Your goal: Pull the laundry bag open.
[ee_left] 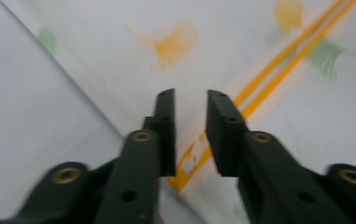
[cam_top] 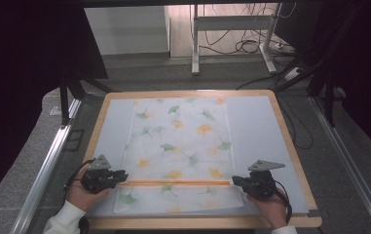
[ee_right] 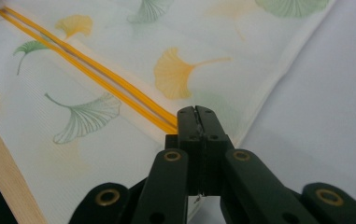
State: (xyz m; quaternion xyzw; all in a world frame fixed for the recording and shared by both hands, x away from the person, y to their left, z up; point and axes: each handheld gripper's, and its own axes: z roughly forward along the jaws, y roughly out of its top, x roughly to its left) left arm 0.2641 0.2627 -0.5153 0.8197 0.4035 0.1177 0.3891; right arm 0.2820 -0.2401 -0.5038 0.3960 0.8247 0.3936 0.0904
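Tongs at both ends of the orange-edged hem: the left tongs stand apart, straddling its end without pressing; the right tongs show jaws together at the hem's other end, cloth pinched or not unclear. Placement suggests a fold just laid down. Both hands rest low, tongs aimed inward. The ginkgo-print cloth lies flat, centred on the desk.

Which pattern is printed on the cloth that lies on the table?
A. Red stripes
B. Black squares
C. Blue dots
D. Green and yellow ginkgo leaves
D: the white cloth shows fan-shaped green and yellow leaves all over, and the right gripper view shows them close up beside an orange band.
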